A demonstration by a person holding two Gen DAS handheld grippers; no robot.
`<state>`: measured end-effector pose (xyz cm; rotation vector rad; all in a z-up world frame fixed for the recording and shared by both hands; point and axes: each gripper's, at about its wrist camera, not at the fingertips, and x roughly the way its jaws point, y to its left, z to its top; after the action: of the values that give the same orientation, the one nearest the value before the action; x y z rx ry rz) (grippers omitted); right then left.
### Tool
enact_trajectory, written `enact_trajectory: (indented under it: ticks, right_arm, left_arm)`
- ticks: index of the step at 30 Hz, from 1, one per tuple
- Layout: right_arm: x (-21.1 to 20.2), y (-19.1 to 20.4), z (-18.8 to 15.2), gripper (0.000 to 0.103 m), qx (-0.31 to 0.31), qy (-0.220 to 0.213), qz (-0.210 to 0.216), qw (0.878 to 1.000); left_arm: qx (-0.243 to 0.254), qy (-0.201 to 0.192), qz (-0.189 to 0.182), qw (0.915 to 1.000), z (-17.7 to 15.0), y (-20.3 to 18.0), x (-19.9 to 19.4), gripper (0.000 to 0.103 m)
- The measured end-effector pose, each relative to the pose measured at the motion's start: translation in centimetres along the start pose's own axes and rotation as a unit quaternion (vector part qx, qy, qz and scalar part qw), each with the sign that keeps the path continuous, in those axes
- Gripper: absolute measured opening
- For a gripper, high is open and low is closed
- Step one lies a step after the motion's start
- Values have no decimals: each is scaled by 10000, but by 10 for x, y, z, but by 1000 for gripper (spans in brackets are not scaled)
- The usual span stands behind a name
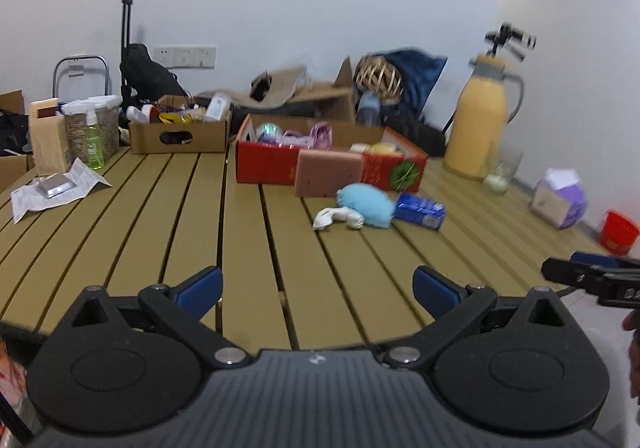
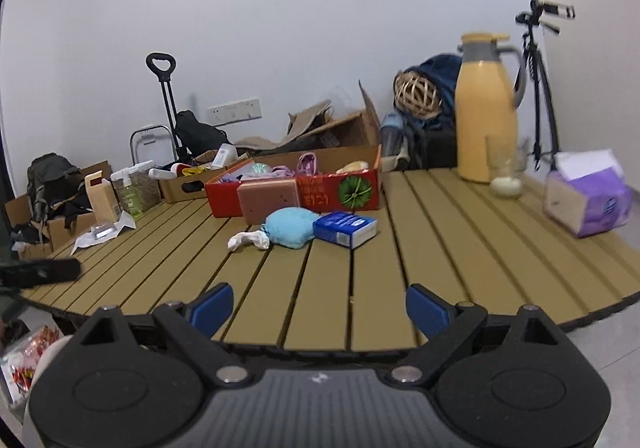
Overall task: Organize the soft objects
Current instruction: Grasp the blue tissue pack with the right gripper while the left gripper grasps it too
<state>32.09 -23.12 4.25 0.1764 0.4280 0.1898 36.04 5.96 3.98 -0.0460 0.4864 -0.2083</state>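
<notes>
Both grippers are hanging wide open and empty over the near edge of the slatted table point(image 2: 440, 232): the left gripper point(image 1: 318, 286) and the right gripper point(image 2: 319, 310). Well beyond them, a light blue plush toy point(image 2: 290, 232) is lying just in front of the red cardboard box point(image 2: 320, 192), touching a white sock point(image 2: 248, 239) and a blue carton point(image 2: 346, 228), while a pink sponge block point(image 2: 268, 202) is leaning against that box.

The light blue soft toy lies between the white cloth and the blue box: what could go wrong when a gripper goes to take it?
1. The light blue soft toy touches the blue box, so wide jaws may push or pinch the box too.
2. The white cloth lies against the toy and may get dragged along.
3. Both the left gripper and right gripper are open and close together; they could collide.
</notes>
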Motion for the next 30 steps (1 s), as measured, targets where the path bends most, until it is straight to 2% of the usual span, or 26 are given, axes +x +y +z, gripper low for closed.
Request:
enact_trajectory:
  ticks: [5, 7, 9, 13, 16, 17, 20, 26, 30]
  right_arm:
    - [51, -8, 12, 92, 3, 96, 66, 9999]
    - [78, -13, 25, 91, -50, 205, -46, 9998]
    - [101, -17, 39, 91, -98, 140, 42, 9998]
    - [146, -31, 66, 91, -173, 93, 60, 9998]
    - [181, -44, 82, 82, -175, 249, 187, 9994]
    - [194, -49, 86, 75, -186, 365, 256, 9988]
    - [224, -63, 92, 63, -76, 529, 368, 9979]
    - [255, -81, 75, 55, 288, 831, 488, 9949]
    - [255, -84, 67, 51, 381, 897, 720, 9926]
  left_arm:
    - [75, 37, -102, 9999, 18, -3, 55, 103]
    - [177, 98, -84, 9998, 30, -10, 80, 103]
    - [274, 98, -111, 9995, 44, -18, 103, 103]
    - [58, 136, -343, 9993, 66, -34, 146, 101]
    - [151, 274, -677, 9972, 74, -51, 171, 85]
    - [220, 323, -747, 9964, 76, -56, 179, 77]
    - [204, 514, -845, 9949, 76, -63, 202, 57]
    - [185, 731, -1107, 9910, 64, -70, 227, 56]
    - [197, 915, -1231, 9880, 59, -80, 235, 56]
